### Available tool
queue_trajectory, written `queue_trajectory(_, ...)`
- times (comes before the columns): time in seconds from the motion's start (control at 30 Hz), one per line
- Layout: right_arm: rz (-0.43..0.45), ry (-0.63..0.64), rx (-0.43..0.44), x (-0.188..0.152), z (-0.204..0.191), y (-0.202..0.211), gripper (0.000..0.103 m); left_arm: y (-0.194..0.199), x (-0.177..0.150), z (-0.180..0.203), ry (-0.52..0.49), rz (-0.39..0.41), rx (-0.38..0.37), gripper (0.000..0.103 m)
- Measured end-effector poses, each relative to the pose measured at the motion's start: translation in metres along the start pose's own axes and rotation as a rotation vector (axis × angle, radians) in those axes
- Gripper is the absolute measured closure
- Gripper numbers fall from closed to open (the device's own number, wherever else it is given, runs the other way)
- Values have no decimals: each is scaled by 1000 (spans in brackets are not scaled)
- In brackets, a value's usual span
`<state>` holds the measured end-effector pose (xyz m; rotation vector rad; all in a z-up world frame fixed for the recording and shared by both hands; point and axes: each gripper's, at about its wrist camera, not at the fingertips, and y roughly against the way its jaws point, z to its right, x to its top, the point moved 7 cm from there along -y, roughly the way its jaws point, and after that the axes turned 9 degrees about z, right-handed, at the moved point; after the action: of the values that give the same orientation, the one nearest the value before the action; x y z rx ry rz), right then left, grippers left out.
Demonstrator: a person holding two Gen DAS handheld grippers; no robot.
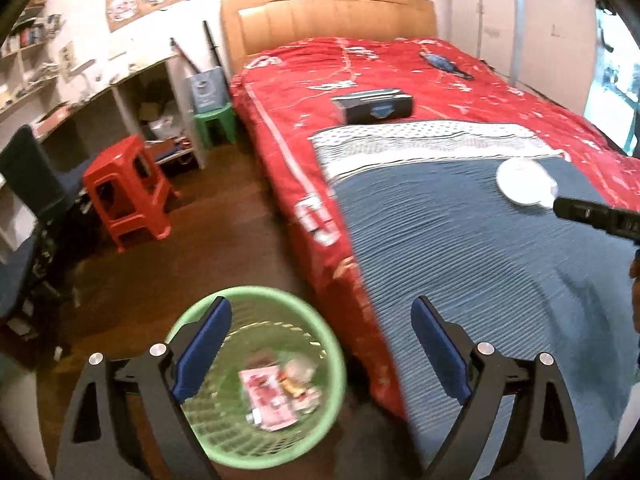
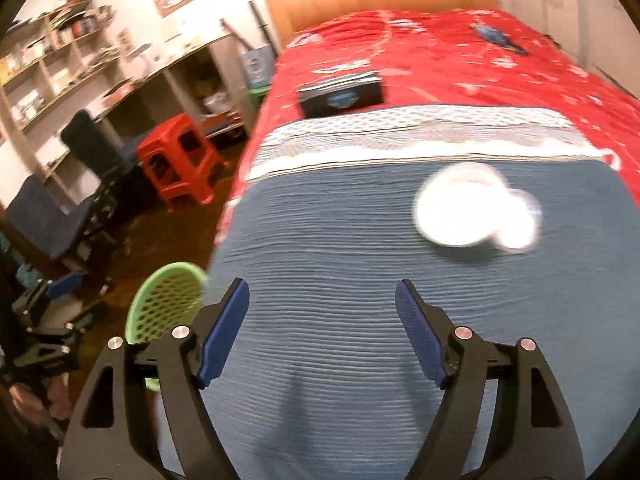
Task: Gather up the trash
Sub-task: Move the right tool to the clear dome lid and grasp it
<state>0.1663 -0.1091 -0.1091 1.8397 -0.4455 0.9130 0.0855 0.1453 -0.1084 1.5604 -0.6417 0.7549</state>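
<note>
Both your grippers are released and empty. The white plate-like object (image 2: 460,210) lies on the blue blanket (image 2: 340,280), ahead and right of the right gripper (image 2: 322,328), which is nearer. It's round, no long axis. Green basket (image 1: 256,380), holding wrappers, sits under the left gripper (image 1: 322,344). No legible writing.

Two fisheye cameras, one on each hand-held gripper, look steeply down along blue-padded fingers from the foot of the bed toward the wooden headboard (image 1: 328,16) at 12 o'clock. The left view hangs near over the bed's edge, with the green basket (image 1: 256,372) close below at 6 o'clock and the red stool (image 1: 128,192) at 9. The right view sits close over the blue blanket (image 2: 340,260). Both share the blanket, the white plate (image 2: 464,208), the dark box (image 1: 372,106), stool and basket rim.
</note>
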Motion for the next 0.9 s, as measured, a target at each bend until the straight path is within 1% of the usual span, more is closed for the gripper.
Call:
queue_trajectory(0.03,3,-8,-12,0,9,2,24,-3,4,7,-1,-1,-11,15)
queue_trajectory(0.1,13,-36,-54,0,37,7,24,-11,14,24,-3,-4,-39,14)
queue_trajectory(0.17,15,-53,-84,-1,57,8,24,-20,25,41,3,-12,-66,13)
queue_trajectory(0.3,2,-89,-157,-3,104,5,24,-37,42,68,18,-28,-114,13)
queue_trajectory(0.43,-19,-95,-191,-2,139,-3,24,-57,58,97,24,-51,-178,12)
queue_trajectory(0.57,-46,-62,-204,-2,161,-17,23,-75,72,129,-14,-64,-221,11)
queue_trajectory(0.67,-61,-37,-198,-3,171,-29,22,-84,77,144,-29,-72,-238,11)
queue_trajectory(0.8,-83,4,-179,-1,178,-51,22,-97,82,155,-18,-95,-272,11)
queue_trajectory(0.9,-87,43,-164,3,178,-64,22,-107,83,162,-21,-112,-283,11)
